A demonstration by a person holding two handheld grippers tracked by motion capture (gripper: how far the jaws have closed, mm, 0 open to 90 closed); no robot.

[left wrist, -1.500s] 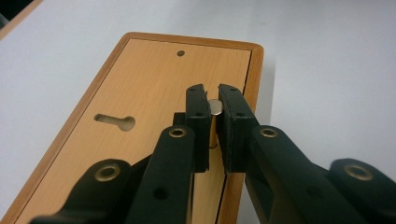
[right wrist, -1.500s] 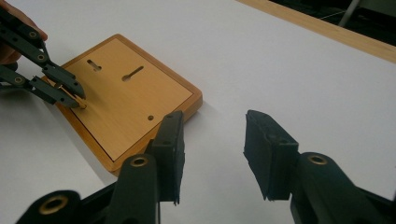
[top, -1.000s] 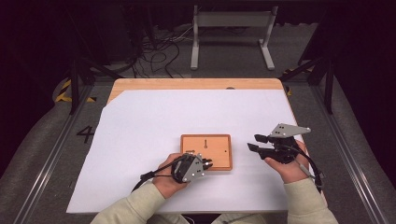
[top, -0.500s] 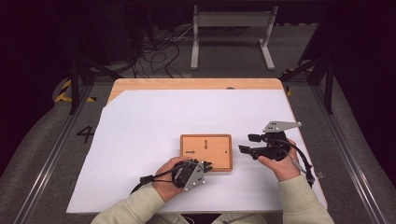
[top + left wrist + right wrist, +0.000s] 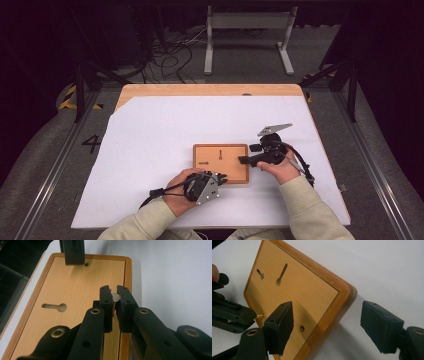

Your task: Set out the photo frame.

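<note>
Wood board: a flat wooden board (image 5: 221, 163) with a raised, rounded rim lies on the white sheet (image 5: 165, 135) that covers the table, near the person's side.
Board long way: it runs left to right across the table in the high view, with its short sides facing each gripper.
Board look: light brown in the middle and darker brown on the rim. It has two key-shaped slots (image 5: 54, 307) cut in it and a small round hole (image 5: 302, 328) by one corner.
Peg: a small wooden peg (image 5: 115, 298) with a pale round end sits by the board's near rim. From the left gripper view it points along the jaws and away from the camera.
Left gripper: the left gripper (image 5: 223, 177) is squeezed narrow on the peg, which sits tight between its two pads.
Right gripper: the right gripper (image 5: 241, 159) is at the board's right short side. Its jaws have just been opening and now stand wide. One pad (image 5: 279, 327) is over the board, the other is out over the white sheet, and the rim is between them. The pads do not press on it.
Room to move: lots of bare white sheet lies behind the board and to its left. The near edge of the table is close to the hands.
</note>
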